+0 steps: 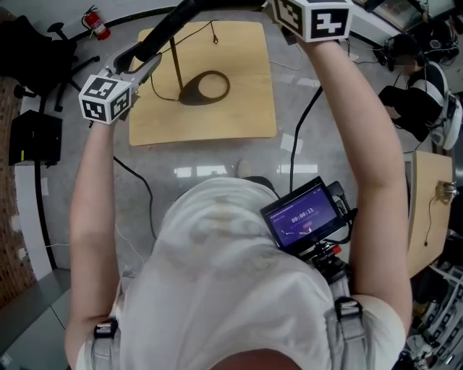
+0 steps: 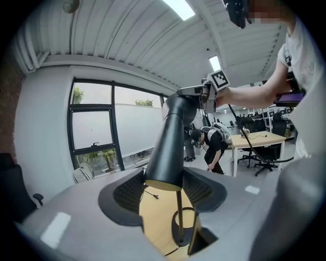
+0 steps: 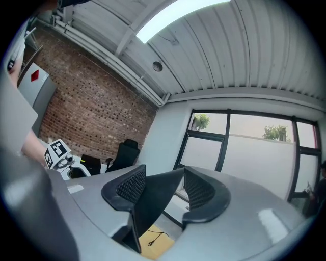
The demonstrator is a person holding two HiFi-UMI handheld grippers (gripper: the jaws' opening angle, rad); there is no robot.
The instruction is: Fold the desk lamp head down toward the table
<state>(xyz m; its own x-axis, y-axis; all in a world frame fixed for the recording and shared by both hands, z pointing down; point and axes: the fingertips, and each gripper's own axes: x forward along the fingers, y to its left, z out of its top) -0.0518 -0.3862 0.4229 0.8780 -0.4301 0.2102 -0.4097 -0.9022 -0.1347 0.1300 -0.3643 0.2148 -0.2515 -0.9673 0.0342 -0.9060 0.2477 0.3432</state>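
A black desk lamp stands on a light wooden table (image 1: 246, 108), with its ring base (image 1: 210, 87) and thin stem (image 1: 176, 69) below a long black cone-shaped head (image 1: 170, 25). The head is raised and slants from lower left to upper right. My left gripper (image 1: 148, 65) is shut on the head's wide lower end (image 2: 170, 142), which fills the gap between its pads. My right gripper (image 1: 273, 6) holds the far upper end; the head (image 3: 150, 209) sits between its pads, touching them. Only its marker cube shows clearly in the head view.
A loose cable end (image 1: 214, 37) lies on the table's far side. A fire extinguisher (image 1: 98, 23) and black chairs stand at the upper left. Another wooden desk (image 1: 430, 188) is at the right. A person (image 2: 214, 142) bends over beside a far desk (image 2: 260, 136).
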